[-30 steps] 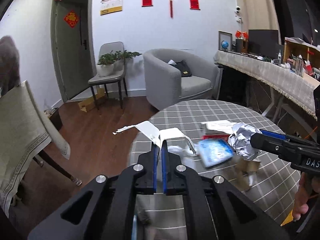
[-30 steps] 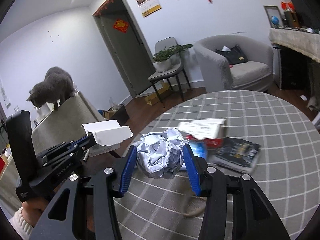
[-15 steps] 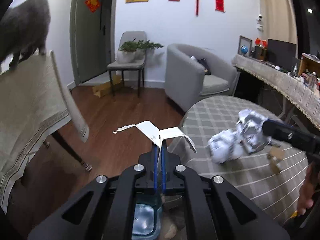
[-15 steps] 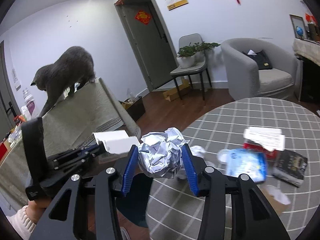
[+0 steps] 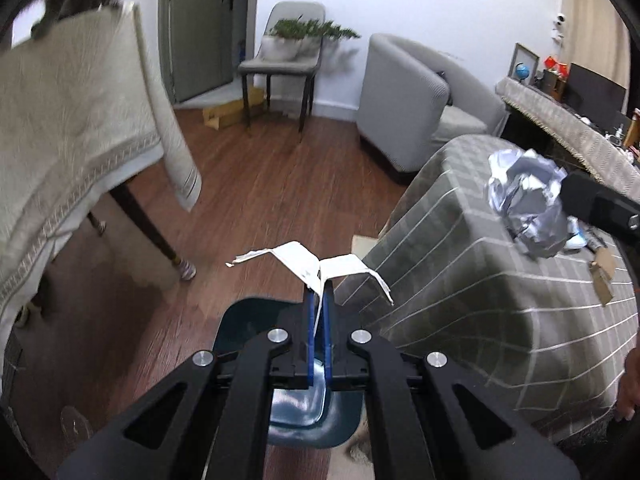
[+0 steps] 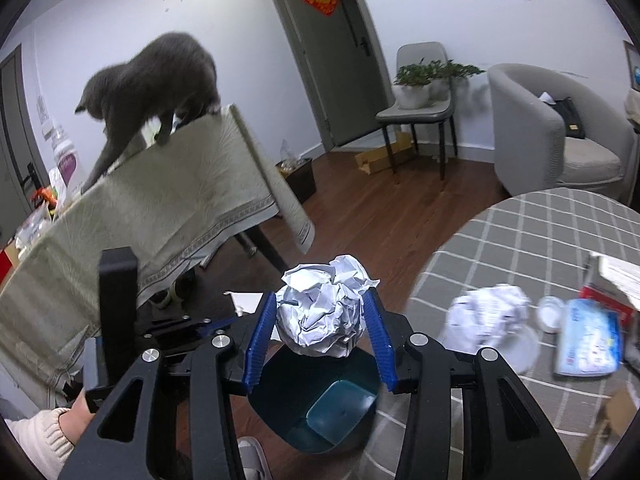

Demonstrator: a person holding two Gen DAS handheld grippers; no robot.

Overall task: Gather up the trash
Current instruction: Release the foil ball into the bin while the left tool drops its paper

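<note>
Above the bin [image 6: 316, 404]: right gripper [image 6: 320, 320] clamps a paper ball [image 6: 322, 308]; left gripper [image 5: 318, 300] pinches torn paper [image 5: 316, 266].

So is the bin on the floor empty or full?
Looks empty: the bin shows a bare blue bottom in the right wrist view, though the grippers hide part of it.

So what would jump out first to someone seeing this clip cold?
Probably the grey cat standing on the cloth-covered table at the left. Next, the crumpled paper ball clamped in the right gripper directly above the dark blue bin on the floor. The left gripper pinches a torn white paper scrap over the same bin.
</note>
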